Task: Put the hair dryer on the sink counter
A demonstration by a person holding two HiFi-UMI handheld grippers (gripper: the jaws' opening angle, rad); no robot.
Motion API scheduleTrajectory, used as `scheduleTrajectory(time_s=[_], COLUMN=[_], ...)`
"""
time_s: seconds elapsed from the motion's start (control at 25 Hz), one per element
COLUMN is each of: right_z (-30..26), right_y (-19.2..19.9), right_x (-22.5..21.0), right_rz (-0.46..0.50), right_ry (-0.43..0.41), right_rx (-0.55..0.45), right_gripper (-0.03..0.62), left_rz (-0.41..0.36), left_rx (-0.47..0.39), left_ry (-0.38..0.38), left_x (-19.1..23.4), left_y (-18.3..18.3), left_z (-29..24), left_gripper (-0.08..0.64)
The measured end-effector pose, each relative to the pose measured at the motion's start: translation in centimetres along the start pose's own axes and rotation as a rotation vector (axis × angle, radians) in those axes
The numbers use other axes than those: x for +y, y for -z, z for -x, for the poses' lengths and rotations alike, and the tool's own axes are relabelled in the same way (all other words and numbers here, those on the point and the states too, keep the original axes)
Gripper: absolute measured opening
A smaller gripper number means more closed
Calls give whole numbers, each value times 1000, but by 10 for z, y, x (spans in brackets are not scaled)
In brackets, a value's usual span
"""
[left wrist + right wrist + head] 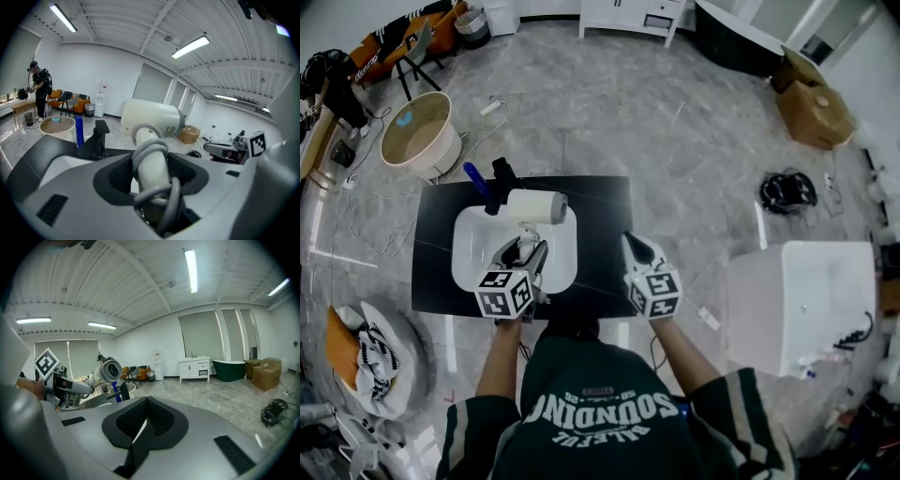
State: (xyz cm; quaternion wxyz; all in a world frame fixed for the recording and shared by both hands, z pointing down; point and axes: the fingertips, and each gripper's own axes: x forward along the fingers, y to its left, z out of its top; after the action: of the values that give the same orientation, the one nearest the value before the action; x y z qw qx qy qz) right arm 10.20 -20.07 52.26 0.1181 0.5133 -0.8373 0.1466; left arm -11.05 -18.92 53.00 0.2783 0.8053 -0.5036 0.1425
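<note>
The white hair dryer [536,206] hangs over the white sink basin [469,246], which is set in the black counter [605,225]. My left gripper [523,253] is shut on its handle. In the left gripper view the handle, wrapped in grey cord, stands upright between the jaws, with the hair dryer [152,119] barrel above my left gripper [152,176]. My right gripper [637,248] is shut and empty over the counter's right part. In the right gripper view its pads [140,427] meet, and the hair dryer [108,370] shows at the left.
A black faucet [500,178] and a blue bottle [476,178] stand at the basin's far edge. On the floor are a round tub [417,141] at far left, a white cabinet [802,300] at right, coiled cables [787,190] and cardboard boxes [814,108].
</note>
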Motion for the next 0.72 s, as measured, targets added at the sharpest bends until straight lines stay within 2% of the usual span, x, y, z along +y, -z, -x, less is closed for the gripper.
scheduleTrajectory(time_s=[0.16, 0.48, 0.72], right_z=[1, 1, 9], right_y=[11, 50, 77], right_x=[-1, 1, 1], right_rz=[-12, -49, -85], right_ry=[12, 30, 52], right_rx=[17, 88, 135], right_gripper=[0, 0, 0], left_rz=[19, 64, 66], left_rx=[44, 165, 205], left_ry=[11, 19, 19], left_x=[0, 1, -6], left_y=[17, 76, 97], left_z=[-13, -38, -63], left_gripper=[219, 219, 219])
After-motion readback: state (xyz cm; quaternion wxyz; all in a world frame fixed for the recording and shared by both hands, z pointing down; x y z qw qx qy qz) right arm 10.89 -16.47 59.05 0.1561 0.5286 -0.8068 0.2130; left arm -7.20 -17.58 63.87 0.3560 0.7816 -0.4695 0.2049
